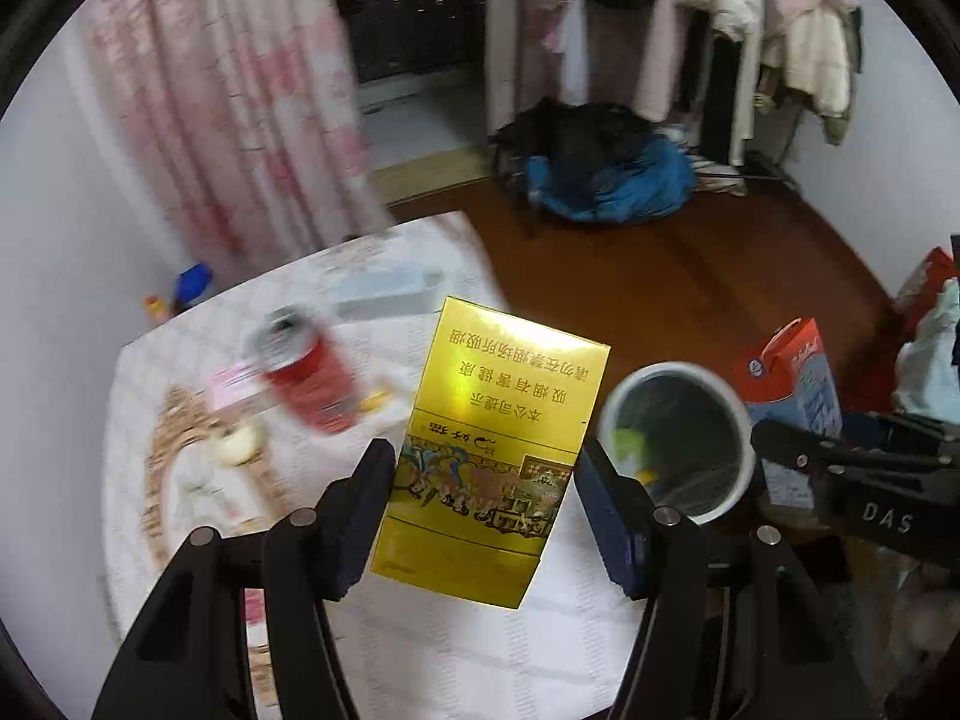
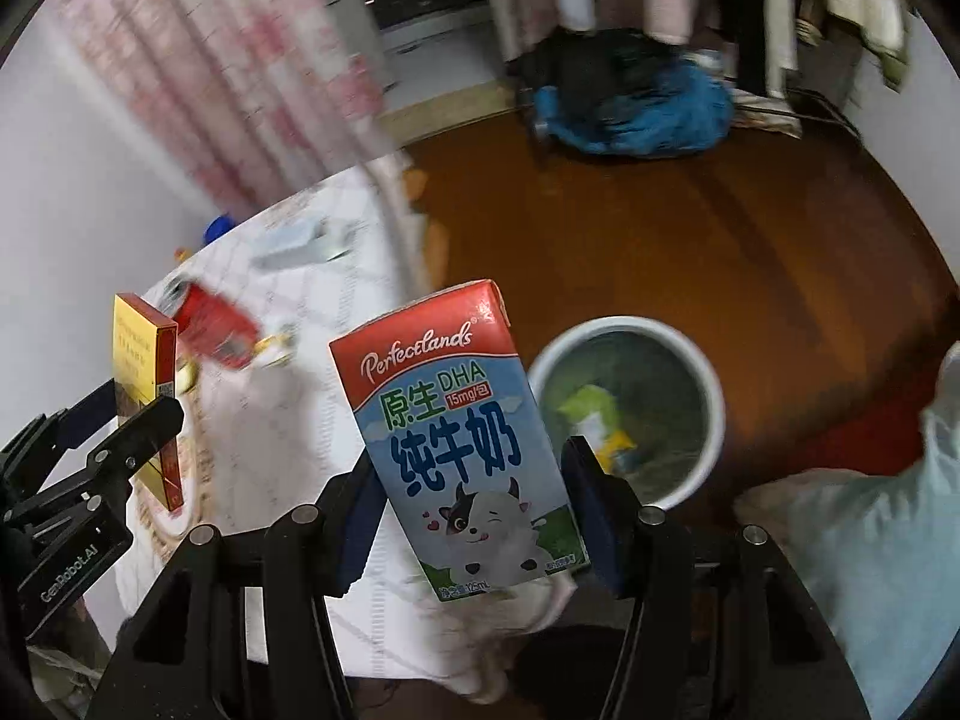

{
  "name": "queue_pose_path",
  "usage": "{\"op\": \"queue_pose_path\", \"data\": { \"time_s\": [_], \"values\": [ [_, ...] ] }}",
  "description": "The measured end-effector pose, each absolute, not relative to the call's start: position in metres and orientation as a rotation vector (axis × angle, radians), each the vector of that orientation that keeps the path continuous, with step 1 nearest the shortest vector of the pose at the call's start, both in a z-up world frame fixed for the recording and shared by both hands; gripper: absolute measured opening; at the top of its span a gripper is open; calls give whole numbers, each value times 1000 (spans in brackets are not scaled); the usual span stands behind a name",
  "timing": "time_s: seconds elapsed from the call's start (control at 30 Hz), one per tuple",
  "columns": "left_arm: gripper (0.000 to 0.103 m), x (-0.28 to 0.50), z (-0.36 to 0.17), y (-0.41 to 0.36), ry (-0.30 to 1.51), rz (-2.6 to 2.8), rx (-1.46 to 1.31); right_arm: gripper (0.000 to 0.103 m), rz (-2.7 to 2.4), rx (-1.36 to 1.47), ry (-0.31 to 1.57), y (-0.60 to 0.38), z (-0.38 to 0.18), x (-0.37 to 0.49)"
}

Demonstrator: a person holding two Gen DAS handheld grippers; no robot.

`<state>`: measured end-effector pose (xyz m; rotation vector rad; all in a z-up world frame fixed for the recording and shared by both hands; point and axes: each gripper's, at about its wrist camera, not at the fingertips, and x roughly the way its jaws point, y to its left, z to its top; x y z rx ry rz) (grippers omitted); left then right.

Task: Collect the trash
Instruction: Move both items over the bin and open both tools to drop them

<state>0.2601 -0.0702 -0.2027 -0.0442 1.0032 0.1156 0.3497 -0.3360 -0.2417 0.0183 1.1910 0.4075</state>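
Left claw (image 1: 480,516) pinching a yellow cigarette pack (image 1: 489,450) mid-frame, right claw (image 2: 474,516) pinching a milk carton (image 2: 456,438), white bin (image 2: 690,354) at right.

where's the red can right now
The red can lies tipped on the white tablecloth, left of the yellow cigarette pack in the left wrist view.

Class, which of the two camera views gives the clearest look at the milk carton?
The right wrist view: the milk carton fills the centre, held between the right gripper fingers, front label readable. The left wrist view shows it only at the edge, side-on, partly hidden behind the waste bin.
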Motion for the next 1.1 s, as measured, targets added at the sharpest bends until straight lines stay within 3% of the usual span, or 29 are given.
{"op": "queue_pose_path", "data": {
  "time_s": [0.2, 0.57, 0.83, 0.87, 0.9, 0.93, 1.1],
  "values": [
    [58, 315, -236, -134, 1053, 1, -101, 59, 287, 61, 1231, -407, -274, 389],
    [58, 417, -358, -183, 1342, -115, -358, 59, 168, 223, 1476, -477, -424, 454],
    [64, 441, -383, -199, 1425, -123, -308, 62, 143, 263, 1575, -474, -487, 480],
    [74, 441, -383, -200, 1424, -111, -286, 74, 136, 253, 1584, -474, -493, 481],
    [80, 439, -383, -199, 1421, -101, -276, 93, 132, 247, 1587, -473, -494, 480],
    [92, 437, -384, -199, 1420, -93, -261, 99, 122, 238, 1590, -473, -497, 480],
    [95, 426, -389, -200, 1434, -48, -175, 100, 96, 181, 1596, -475, -499, 473]
  ]
}}
